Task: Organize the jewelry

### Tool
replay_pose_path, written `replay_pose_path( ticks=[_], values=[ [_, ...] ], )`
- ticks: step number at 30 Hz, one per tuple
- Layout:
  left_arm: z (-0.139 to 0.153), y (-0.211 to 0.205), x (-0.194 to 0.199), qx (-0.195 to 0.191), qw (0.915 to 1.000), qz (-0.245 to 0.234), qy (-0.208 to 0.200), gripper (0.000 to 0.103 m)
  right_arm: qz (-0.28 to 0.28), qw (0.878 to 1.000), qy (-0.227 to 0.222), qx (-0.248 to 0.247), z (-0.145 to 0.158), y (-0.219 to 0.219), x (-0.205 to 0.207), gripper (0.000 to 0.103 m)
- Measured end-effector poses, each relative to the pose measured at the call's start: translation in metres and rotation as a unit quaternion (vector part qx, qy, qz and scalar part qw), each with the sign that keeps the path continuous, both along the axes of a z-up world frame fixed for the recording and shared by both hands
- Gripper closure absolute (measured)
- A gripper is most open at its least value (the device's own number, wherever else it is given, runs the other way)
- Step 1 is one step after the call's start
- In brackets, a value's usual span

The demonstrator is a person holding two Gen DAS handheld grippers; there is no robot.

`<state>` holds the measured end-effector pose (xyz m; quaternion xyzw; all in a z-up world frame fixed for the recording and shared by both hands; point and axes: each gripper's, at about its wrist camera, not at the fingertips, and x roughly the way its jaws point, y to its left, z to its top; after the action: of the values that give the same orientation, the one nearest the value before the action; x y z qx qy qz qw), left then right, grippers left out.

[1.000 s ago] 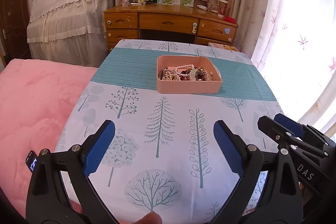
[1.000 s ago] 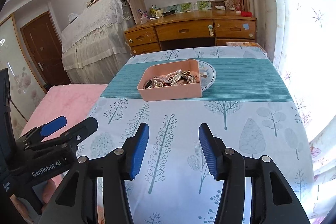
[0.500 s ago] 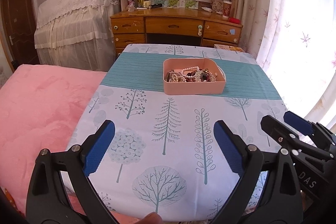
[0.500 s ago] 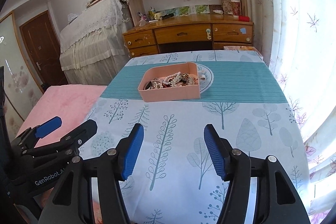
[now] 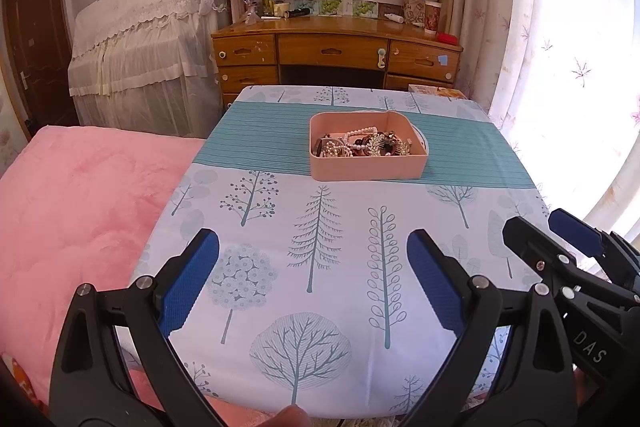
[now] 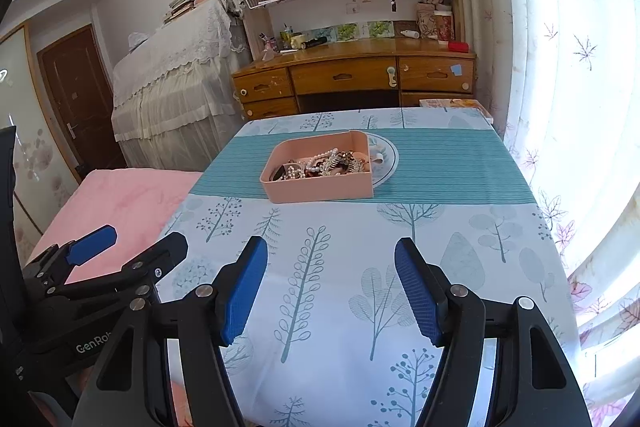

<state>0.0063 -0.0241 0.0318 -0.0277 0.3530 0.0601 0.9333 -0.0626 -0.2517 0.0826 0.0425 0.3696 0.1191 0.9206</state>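
Both grippers had drawn back from the pink tray (image 5: 366, 167) of jewelry (image 5: 360, 145); right gripper (image 6: 332, 289) jaws widened, left gripper (image 5: 314, 273) wide, both empty.

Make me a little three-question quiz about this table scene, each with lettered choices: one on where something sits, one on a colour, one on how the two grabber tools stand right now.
1. Where does the tray of jewelry sit?
A. On the teal striped band of the tablecloth
B. On the pink blanket
C. On the wooden desk

2. What colour is the tray?
A. White
B. Pink
C. Green

3. How do the left gripper and right gripper stand?
A. Both clamped on pearls
B. One holds the tray
C. Both open and holding nothing

Answers: 1 A, the tray rests on the striped band, far from the grippers. 2 B, its walls are pale pink. 3 C, each pair of blue pads stands wide apart with only tablecloth showing between them.
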Motion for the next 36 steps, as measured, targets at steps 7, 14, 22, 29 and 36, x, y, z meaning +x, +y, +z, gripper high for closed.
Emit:
replay_pose_path(
  ticks=[7,14,22,29,36],
  values=[
    [0.001,-0.001,-0.002,-0.001,1.0,-0.001,0.001,0.009,-0.003,1.0,0.002,-0.001,0.001,-0.004,-0.003,0.036],
    [0.002,-0.001,-0.002,0.0,1.0,-0.001,0.002,0.009,-0.002,1.0,0.001,-0.001,0.001,-0.005,-0.004,0.036],
    [0.002,0.001,-0.004,0.003,1.0,0.003,-0.001,0.009,-0.003,1.0,-0.001,0.001,0.001,-0.008,-0.003,0.036],
    [0.0,0.004,-0.006,0.0,1.0,0.004,0.001,0.009,-0.004,1.0,-0.001,0.0,0.001,-0.009,-0.003,0.036],
    [-0.005,0.007,-0.004,-0.001,1.0,0.007,0.003,0.009,-0.005,1.0,0.0,-0.002,0.0,-0.012,-0.002,0.036]
  ],
)
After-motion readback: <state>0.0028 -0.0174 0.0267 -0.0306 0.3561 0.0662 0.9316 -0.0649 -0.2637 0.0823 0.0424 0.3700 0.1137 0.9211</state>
